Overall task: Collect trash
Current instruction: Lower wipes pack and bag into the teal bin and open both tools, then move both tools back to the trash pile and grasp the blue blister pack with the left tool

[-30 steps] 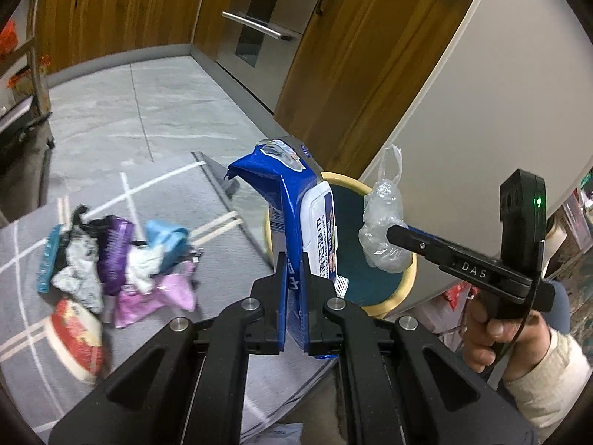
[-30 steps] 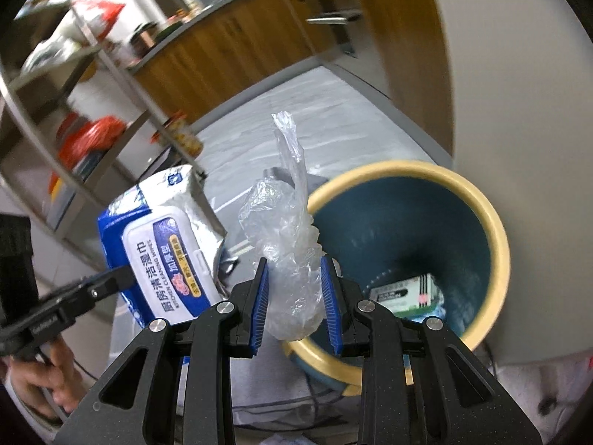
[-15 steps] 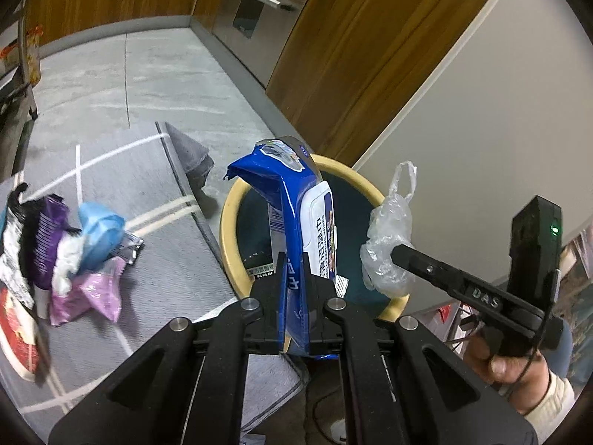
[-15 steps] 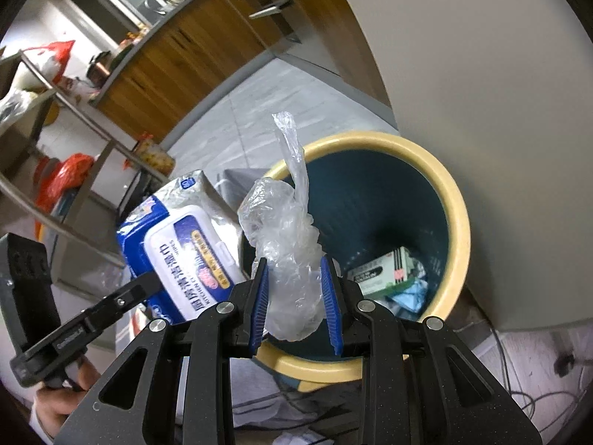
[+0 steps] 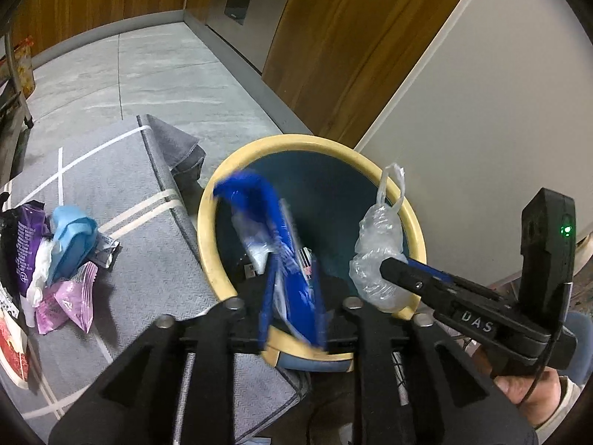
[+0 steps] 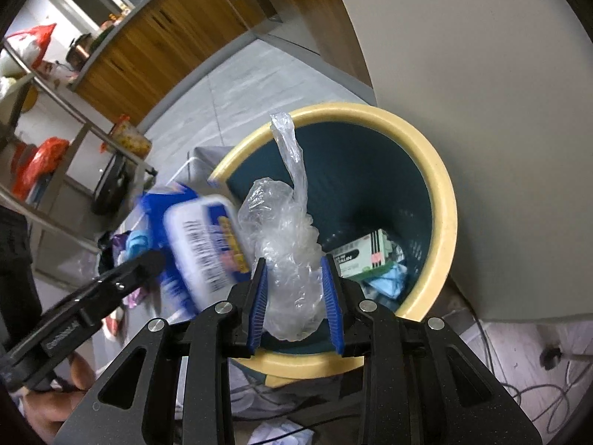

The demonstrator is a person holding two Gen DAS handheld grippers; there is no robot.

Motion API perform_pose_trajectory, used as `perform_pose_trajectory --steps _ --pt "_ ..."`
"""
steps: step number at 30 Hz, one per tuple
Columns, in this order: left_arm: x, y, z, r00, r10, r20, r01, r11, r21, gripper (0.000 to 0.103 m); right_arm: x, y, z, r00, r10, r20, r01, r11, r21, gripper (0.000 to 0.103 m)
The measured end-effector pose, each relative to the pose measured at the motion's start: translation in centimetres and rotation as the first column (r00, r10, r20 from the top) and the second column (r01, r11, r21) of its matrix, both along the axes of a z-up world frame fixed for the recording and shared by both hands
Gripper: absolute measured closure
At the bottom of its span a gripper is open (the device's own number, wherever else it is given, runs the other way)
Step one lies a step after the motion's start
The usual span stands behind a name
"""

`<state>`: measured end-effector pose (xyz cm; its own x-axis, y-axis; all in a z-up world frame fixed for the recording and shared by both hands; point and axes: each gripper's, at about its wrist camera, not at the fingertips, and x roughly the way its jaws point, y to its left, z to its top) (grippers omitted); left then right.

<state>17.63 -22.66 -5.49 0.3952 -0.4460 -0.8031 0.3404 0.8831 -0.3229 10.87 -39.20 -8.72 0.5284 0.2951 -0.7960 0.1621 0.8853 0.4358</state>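
Observation:
A blue wet-wipes pack [image 5: 255, 200] is blurred and dropping into the yellow-rimmed, dark-blue trash bin [image 5: 207, 230]. My left gripper [image 5: 292, 270] hangs over the bin's near rim; its jaws are opening and no longer clamp the pack that slides between them. In the right wrist view the pack [image 6: 204, 237] tilts over the bin [image 6: 441, 193]. My right gripper [image 6: 294, 278] holds a crumpled clear plastic bag [image 6: 289, 244] above the bin mouth. Its jaws are starting to open, with the pads still against the bag. In the left wrist view the bag [image 5: 378, 252] hangs over the bin's right rim.
A pile of wrappers [image 5: 55, 252] lies on the grey rug [image 5: 148, 259] left of the bin. A green-and-white box [image 6: 361, 256] lies inside the bin. A beige wall [image 5: 481, 111] and wooden cabinets [image 5: 333, 55] stand behind it. Cables [image 6: 537, 389] run on the floor.
My left gripper moved over the bin, lowered, and let go of the wipes pack, which now falls in. My right gripper came down closer to the bin, still with the bag.

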Motion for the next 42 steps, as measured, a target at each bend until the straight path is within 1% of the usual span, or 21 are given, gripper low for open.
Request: perform_pose_trajectory --steps 1,6,9,11,16,20,25,30,39,42 --pt "0.0 0.1 0.2 1.000 0.002 0.007 -0.002 1.000 0.003 0.065 0.0 0.0 0.0 1.000 -0.002 -0.001 0.002 1.000 0.001 0.071" --pt "-0.3 1.1 1.0 1.000 0.017 0.026 -0.016 1.000 -0.006 0.046 0.1 0.0 0.1 1.000 -0.005 0.005 0.005 1.000 0.004 0.068" --pt "-0.5 1.8 1.5 0.999 0.025 0.033 -0.025 1.000 -0.009 0.041 0.2 0.1 0.1 1.000 -0.004 0.006 0.004 1.000 0.002 0.067" --pt "-0.9 2.4 2.0 0.999 0.031 0.042 -0.031 1.000 -0.006 0.039 0.3 0.1 0.0 1.000 -0.004 0.003 0.004 1.000 0.000 0.063" --pt "-1.4 4.1 3.0 0.997 0.054 0.059 -0.054 0.999 0.002 0.033 0.3 0.2 0.3 1.000 -0.011 0.010 0.011 1.000 -0.004 0.038" --pt "-1.8 5.8 3.6 0.994 0.078 0.073 -0.079 0.997 0.013 0.027 0.5 1.0 0.7 1.000 0.005 0.026 -0.006 1.000 0.004 0.035" --pt "-2.5 8.5 4.0 0.989 0.119 0.092 -0.123 0.992 0.038 0.015 0.9 2.8 1.3 0.998 0.054 0.041 -0.055 0.998 0.012 0.027" --pt "-3.6 11.8 4.5 0.980 0.166 0.111 -0.174 0.982 0.075 0.010 1.2 5.2 2.0 0.992 0.109 0.058 -0.110 0.994 0.002 0.023" --pt "-5.2 18.7 3.9 0.962 0.258 0.094 -0.268 0.956 0.122 0.009 1.7 9.1 3.2 0.980 0.182 0.085 -0.183 0.983 -0.002 0.022" --pt "-5.7 21.4 4.0 0.951 0.295 0.087 -0.304 0.945 0.119 0.009 1.9 10.6 3.5 0.974 0.207 0.091 -0.207 0.978 -0.005 0.022"
